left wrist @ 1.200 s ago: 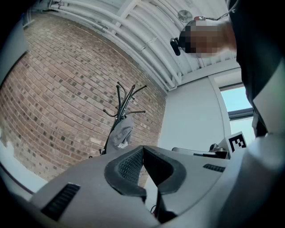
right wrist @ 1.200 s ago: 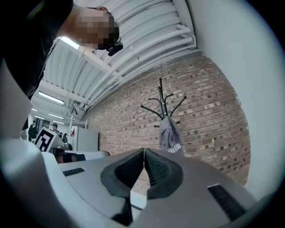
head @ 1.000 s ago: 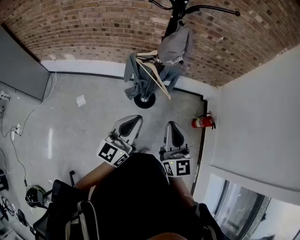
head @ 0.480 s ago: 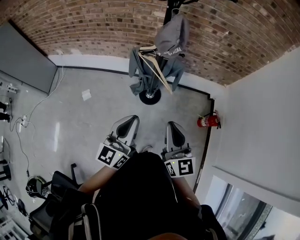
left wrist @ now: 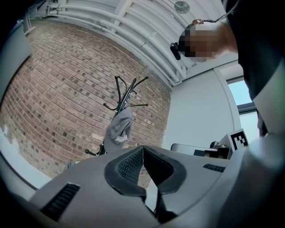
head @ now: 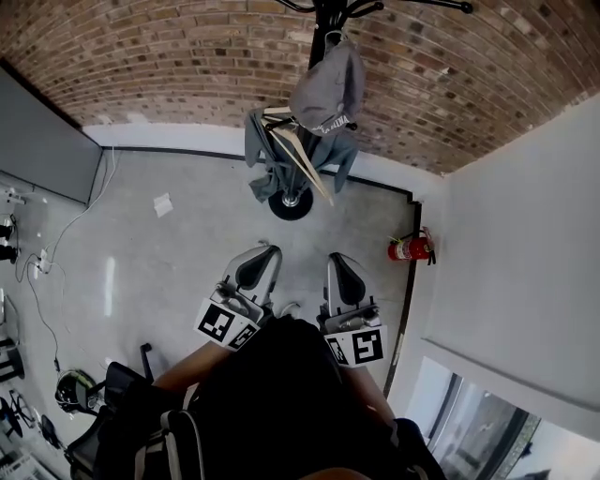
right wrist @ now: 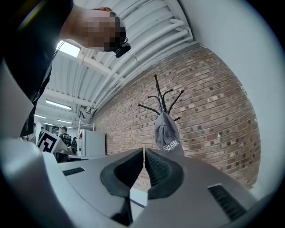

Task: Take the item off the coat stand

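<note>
A black coat stand (head: 323, 19) rises against the brick wall, its round base (head: 290, 203) on the grey floor. A grey cap (head: 325, 89) with white lettering hangs from one of its hooks; it also shows in the left gripper view as the cap (left wrist: 119, 130) and in the right gripper view as the cap (right wrist: 167, 133). Lower on the stand hang a grey garment (head: 267, 155) and a wooden hanger (head: 300, 159). My left gripper (head: 266, 251) and right gripper (head: 337, 260) are held low in front of me, well short of the stand. Both are shut with nothing between the jaws.
A red fire extinguisher (head: 409, 248) stands by the white wall at the right. A scrap of paper (head: 162, 203) lies on the floor at the left, with cables (head: 56, 234) along the far left. A dark grey panel (head: 42, 131) leans at the left.
The view has shifted slightly; the coat stand sits a little higher and to the left in the picture. Both grippers keep their pose in front of me.
</note>
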Demonstrator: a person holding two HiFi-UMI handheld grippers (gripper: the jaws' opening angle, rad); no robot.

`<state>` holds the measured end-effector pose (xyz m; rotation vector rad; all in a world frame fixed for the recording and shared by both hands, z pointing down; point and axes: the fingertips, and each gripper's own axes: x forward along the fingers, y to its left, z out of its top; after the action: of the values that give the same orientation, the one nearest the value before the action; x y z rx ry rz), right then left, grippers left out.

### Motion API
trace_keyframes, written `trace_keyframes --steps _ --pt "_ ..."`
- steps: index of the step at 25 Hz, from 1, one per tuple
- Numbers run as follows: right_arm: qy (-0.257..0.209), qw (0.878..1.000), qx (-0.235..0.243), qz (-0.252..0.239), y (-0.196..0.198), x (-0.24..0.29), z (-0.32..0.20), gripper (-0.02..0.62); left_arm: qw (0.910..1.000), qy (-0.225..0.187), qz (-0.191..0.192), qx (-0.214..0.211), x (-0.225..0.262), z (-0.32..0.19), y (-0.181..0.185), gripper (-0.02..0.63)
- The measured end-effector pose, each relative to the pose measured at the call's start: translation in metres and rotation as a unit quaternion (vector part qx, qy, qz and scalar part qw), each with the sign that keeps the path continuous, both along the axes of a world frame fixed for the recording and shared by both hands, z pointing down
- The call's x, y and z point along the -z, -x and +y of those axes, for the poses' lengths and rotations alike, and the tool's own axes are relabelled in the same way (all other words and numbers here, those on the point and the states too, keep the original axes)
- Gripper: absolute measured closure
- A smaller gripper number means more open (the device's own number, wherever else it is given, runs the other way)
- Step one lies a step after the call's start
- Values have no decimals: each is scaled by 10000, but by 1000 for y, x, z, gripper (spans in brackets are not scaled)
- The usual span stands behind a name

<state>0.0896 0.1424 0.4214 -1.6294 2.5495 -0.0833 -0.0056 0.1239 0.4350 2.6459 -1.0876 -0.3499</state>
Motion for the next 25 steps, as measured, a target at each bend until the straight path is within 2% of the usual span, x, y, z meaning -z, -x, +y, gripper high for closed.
trace_keyframes --steps 4,9,17,19,22,25 --pt "-92 9999 -112 17 1 11 -43 572 9998 -16 5 -189 3 -39 -4 588" --pt "-352 9974 -628 -18 -5 30 -99 572 9987 -103 244 -443 16 -88 -3 588" --pt "-460 9939 -988 173 -7 47 -162 568 9957 -337 236 -828 29 -157 -1 588" --pt "-468 9948 -888 186 -7 52 -173 509 9961 -327 271 -776 31 -170 -2 588" --pt "-443 9963 -687 258 -8 60 -185 472 9972 -359 356 -551 39 -185 -1 588" --pt "-418 9970 -580 305 -14 68 -202 398 9977 -386 428 -347 50 -201 -3 588"
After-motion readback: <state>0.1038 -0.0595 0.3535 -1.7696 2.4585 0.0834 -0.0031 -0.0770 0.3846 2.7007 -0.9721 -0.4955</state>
